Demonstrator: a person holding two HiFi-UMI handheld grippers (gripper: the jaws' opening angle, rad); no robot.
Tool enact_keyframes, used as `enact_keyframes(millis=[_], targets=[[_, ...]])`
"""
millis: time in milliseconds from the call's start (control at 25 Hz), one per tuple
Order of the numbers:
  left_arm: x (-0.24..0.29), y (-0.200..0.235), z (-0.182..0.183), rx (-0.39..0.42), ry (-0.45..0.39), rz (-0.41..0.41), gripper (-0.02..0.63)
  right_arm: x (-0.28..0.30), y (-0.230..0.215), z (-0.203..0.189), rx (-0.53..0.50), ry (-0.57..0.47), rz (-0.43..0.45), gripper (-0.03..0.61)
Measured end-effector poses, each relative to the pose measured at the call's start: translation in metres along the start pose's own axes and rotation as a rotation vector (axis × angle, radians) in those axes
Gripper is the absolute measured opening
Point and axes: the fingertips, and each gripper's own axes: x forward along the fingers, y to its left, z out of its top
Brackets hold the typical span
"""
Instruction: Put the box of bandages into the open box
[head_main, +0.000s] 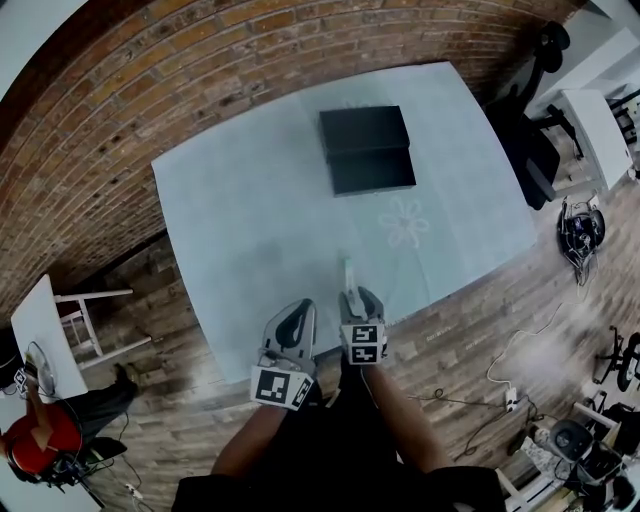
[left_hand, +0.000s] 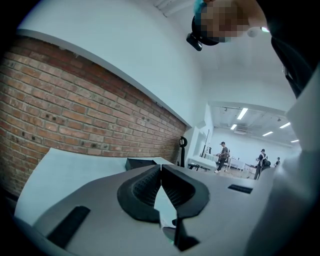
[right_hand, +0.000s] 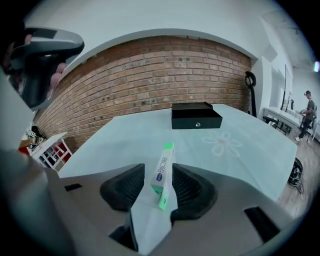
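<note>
A narrow white and green box of bandages (right_hand: 162, 172) stands on edge on the pale table (head_main: 250, 230), between the jaws of my right gripper (right_hand: 159, 169). A gap shows beside its left face, so the pads do not press it and the gripper is open. In the head view the bandage box (head_main: 347, 275) pokes out just ahead of the right gripper (head_main: 352, 295), near the table's front edge. The black open box (head_main: 367, 150) lies at the far middle of the table, also seen as a black box (right_hand: 197, 116) straight ahead. My left gripper (left_hand: 160, 167) is shut and empty, beside the right one.
A brick wall (head_main: 150, 90) runs behind the table. A white chair (head_main: 85, 315) and a person in red (head_main: 40, 440) are at the left. An office chair (head_main: 525, 130), a white desk (head_main: 595, 130) and cables (head_main: 540, 340) on the wood floor lie to the right.
</note>
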Motion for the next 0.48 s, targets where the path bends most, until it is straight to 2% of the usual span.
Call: enact_keyframes(millis=[280,400,480], targets=[[-0.002,-0.003,-0.003,-0.007,0.006,0.005,0.032,0.013,-0.003,-0.019,-0.005,0.062,-0.017,0.179],[-0.002,-0.003,-0.003,-0.008,0.005,-0.002,0.032,0.018,-0.005,-0.026,-0.017,0.080,-0.029,0.129],[-0.002,-0.003,-0.004,-0.009,0.006,-0.008,0.032,0.018,-0.005,-0.030,-0.017,0.093,-0.034,0.124]])
